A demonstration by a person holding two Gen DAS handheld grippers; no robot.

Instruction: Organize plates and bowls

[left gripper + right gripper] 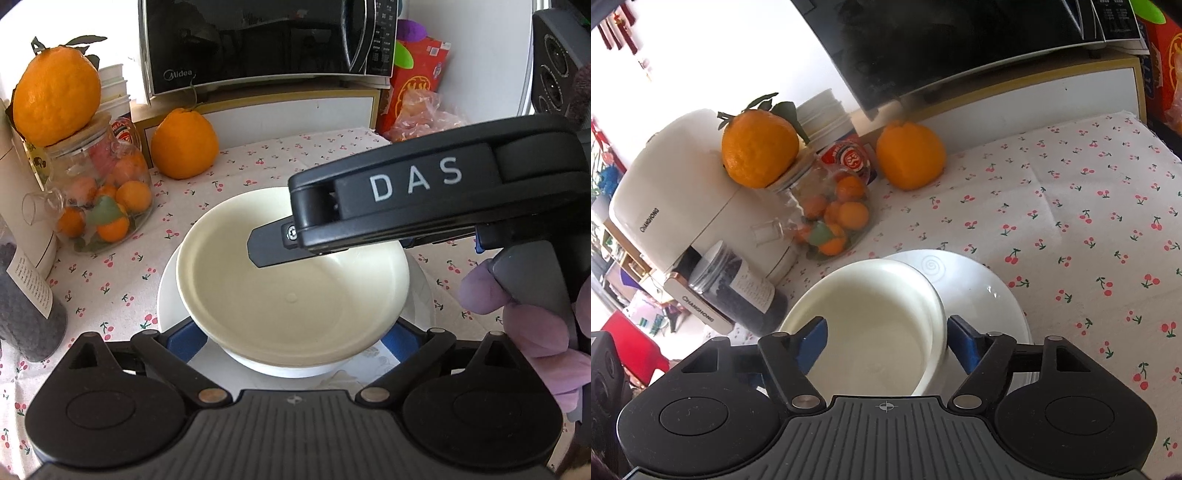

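Cream bowl (291, 280) nested on white plate (982, 295): stiff, smooth, likely light and slippery. Best gripped at rim. Both sets of jaws spread wide, holding nothing.

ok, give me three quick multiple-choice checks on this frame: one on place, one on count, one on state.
1. The cream bowl sits: A in a sink; B on the white plate; C on a shelf.
2. Big oranges outside the jar: A one; B two; C four.
3. The cream bowl is: A empty; B full of fruit; C upside down.
Answers: B, the plate's rim shows around the bowl; B, one orange tops the jar and a second orange stands on the tablecloth; A, its inside shows bare.
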